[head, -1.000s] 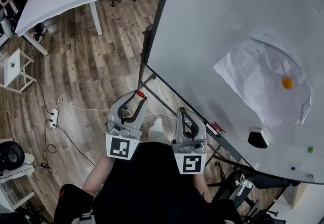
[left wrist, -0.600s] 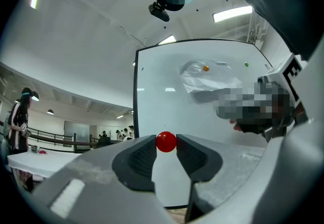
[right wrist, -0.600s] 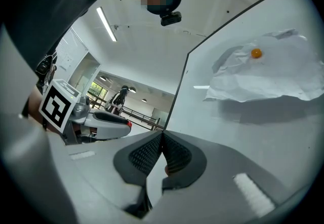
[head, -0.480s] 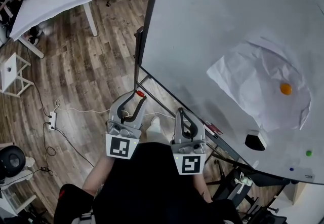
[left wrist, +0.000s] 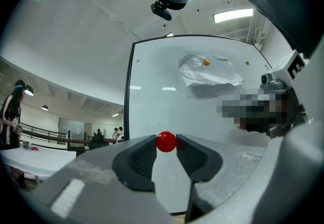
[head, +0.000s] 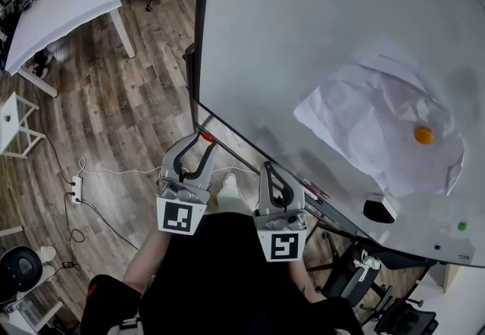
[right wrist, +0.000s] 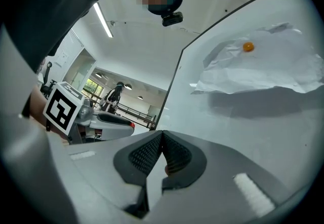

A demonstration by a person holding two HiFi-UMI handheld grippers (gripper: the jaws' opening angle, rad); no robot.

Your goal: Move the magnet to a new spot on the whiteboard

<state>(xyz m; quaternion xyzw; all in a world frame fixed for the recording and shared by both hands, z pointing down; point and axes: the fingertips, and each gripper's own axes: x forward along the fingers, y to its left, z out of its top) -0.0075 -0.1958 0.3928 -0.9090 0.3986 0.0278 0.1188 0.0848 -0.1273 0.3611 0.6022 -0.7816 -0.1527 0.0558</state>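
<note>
Left gripper (head: 201, 144) pinches the red ball magnet (left wrist: 166, 141) at its very tips, well apart from the crumpled paper sheet (head: 364, 129) on the whiteboard (head: 303, 38), off to its lower left in the head view; right gripper (right wrist: 161, 153) has its jaws pressed together, empty. Best bet: bring the magnet squarely onto bare board clear of that paper, and let it seat before the jaws ease off

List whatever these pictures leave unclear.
- Whiteboard: the frame edges cut off its top and right side in the head view.
- Board behind the paper: covered by the sheet in every view.
- Blue speck near the board's bottom edge: too small to identify in the head view.
- Red magnet: a mere dot in the head view. In the left gripper view, the left claw covers its sides.
</note>
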